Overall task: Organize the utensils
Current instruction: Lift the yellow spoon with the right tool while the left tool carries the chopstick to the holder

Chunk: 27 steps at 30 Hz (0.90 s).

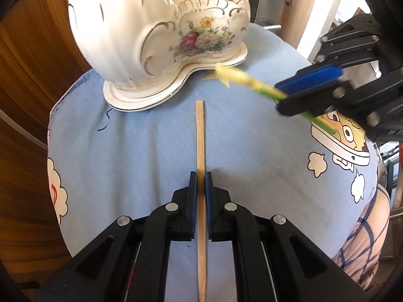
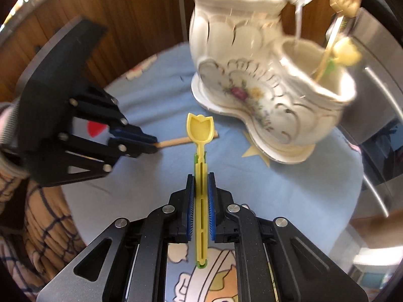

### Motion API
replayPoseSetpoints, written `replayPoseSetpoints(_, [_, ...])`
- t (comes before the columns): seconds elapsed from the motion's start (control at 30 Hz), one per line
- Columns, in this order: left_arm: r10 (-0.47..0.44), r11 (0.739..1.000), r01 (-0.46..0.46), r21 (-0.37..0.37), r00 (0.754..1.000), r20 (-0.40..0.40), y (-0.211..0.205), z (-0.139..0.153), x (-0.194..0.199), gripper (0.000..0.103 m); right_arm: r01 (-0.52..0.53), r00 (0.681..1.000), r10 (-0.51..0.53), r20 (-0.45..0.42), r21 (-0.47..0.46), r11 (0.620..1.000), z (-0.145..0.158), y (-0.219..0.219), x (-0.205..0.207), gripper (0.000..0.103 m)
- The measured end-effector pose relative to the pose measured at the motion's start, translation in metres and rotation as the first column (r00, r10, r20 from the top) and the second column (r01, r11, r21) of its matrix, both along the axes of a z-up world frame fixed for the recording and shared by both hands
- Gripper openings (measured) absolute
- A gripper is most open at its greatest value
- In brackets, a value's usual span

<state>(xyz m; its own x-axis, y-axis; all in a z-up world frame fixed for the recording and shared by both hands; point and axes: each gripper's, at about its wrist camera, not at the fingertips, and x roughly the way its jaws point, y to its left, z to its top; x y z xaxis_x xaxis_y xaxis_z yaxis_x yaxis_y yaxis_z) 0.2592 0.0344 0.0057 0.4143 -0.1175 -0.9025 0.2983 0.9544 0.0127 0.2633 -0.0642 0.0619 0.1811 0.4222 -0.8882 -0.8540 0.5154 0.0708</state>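
Left gripper: jaws pinched tight on the wooden stick, which lies low over the blue cloth.
Right gripper: clamped on the yellow tulip spoon, lifted and aimed at the holder.
Ceramic holder: 2 pockets, both already holding utensils.
Tip: carry each piece upright over a pocket, lower clear of the rim, then release.

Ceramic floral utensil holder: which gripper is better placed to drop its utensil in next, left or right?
Right, probably. The right gripper grips the yellow tulip-shaped plastic spoon off the cloth, near the white ceramic floral holder. The left gripper clamps the wooden chopstick low over the blue cloth, farther back.
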Motion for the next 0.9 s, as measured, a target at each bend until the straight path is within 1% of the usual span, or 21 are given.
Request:
replayPoseSetpoints(0.07, [0.007, 1.000, -0.006, -0.024, 0.999, 0.038, 0.001, 0.005, -0.006, 0.006, 0.013, 1.000, -0.014, 0.012, 0.056, 0.998, 0.008, -0.010, -0.004, 0.011])
replayPoseSetpoints(0.2, [0.032, 0.994, -0.015, -0.107, 0.986, 0.161, 0.007, 0.029, -0.021, 0.006, 0.052, 0.998, -0.059, 0.026, 0.205, 0.977, 0.030, -0.032, -0.007, 0.011])
replayPoseSetpoints(0.27, [0.052, 0.990, -0.022, -0.137, 0.973, 0.226, 0.009, 0.043, -0.027, 0.006, 0.071, 0.996, -0.082, 0.030, 0.272, 0.960, 0.039, -0.047, -0.009, 0.011])
replayPoseSetpoints(0.33, [0.080, 0.984, -0.026, -0.179, 0.951, 0.298, 0.012, 0.058, -0.035, 0.006, 0.097, 0.993, -0.114, 0.031, 0.342, 0.935, 0.051, -0.061, -0.006, 0.011])
replayPoseSetpoints(0.37, [0.095, 0.980, -0.029, -0.197, 0.938, 0.334, 0.013, 0.064, -0.039, 0.006, 0.108, 0.991, -0.129, 0.032, 0.373, 0.922, 0.054, -0.066, -0.004, 0.011])
replayPoseSetpoints(0.4, [0.108, 0.976, -0.024, -0.218, 0.918, 0.381, 0.014, 0.072, -0.044, 0.006, 0.125, 0.988, -0.153, 0.035, 0.412, 0.903, 0.057, -0.069, -0.003, 0.011])
replayPoseSetpoints(0.43, [0.122, 0.973, -0.025, -0.229, 0.898, 0.424, 0.015, 0.079, -0.048, 0.006, 0.140, 0.985, -0.171, 0.029, 0.450, 0.882, 0.059, -0.075, -0.002, 0.011])
replayPoseSetpoints(0.47, [0.133, 0.972, -0.028, -0.233, 0.883, 0.451, 0.017, 0.083, -0.050, 0.006, 0.147, 0.984, -0.179, 0.023, 0.477, 0.867, 0.058, -0.076, 0.001, 0.011])
replayPoseSetpoints(0.5, [0.151, 0.970, -0.033, -0.242, 0.859, 0.489, 0.018, 0.090, -0.051, 0.006, 0.158, 0.980, -0.198, 0.025, 0.504, 0.849, 0.059, -0.079, 0.002, 0.011])
replayPoseSetpoints(0.57, [0.180, 0.966, -0.046, -0.255, 0.829, 0.530, 0.017, 0.100, -0.051, 0.006, 0.173, 0.974, -0.225, 0.032, 0.535, 0.827, 0.060, -0.082, 0.005, 0.011])
replayPoseSetpoints(0.6, [0.198, 0.962, -0.053, -0.269, 0.812, 0.549, 0.018, 0.104, -0.049, 0.006, 0.180, 0.971, -0.238, 0.033, 0.559, 0.809, 0.061, -0.083, 0.006, 0.011])
replayPoseSetpoints(0.63, [0.222, 0.954, -0.055, -0.295, 0.791, 0.570, 0.020, 0.109, -0.047, 0.006, 0.189, 0.967, -0.254, 0.032, 0.579, 0.793, 0.062, -0.084, 0.007, 0.011])
replayPoseSetpoints(0.67, [0.234, 0.948, -0.051, -0.314, 0.780, 0.580, 0.021, 0.116, -0.050, 0.006, 0.197, 0.964, -0.265, 0.026, 0.597, 0.777, 0.063, -0.085, 0.011, 0.011])
replayPoseSetpoints(0.7, [0.259, 0.937, -0.046, -0.347, 0.759, 0.597, 0.023, 0.121, -0.047, 0.006, 0.210, 0.958, -0.286, 0.025, 0.619, 0.757, 0.065, -0.086, 0.014, 0.011])
replayPoseSetpoints(0.77, [0.293, 0.918, -0.032, -0.394, 0.725, 0.623, 0.028, 0.126, -0.043, 0.006, 0.228, 0.948, -0.317, 0.018, 0.657, 0.719, 0.068, -0.087, 0.018, 0.011])
replayPoseSetpoints(0.8, [0.304, 0.912, -0.025, -0.410, 0.713, 0.632, 0.029, 0.133, -0.044, 0.006, 0.239, 0.942, -0.336, 0.008, 0.687, 0.687, 0.068, -0.085, 0.022, 0.011])
replayPoseSetpoints(0.9, [0.341, 0.891, -0.006, -0.455, 0.671, 0.658, 0.036, 0.141, -0.038, 0.006, 0.260, 0.925, -0.380, 0.001, 0.728, 0.635, 0.066, -0.081, 0.031, 0.011])
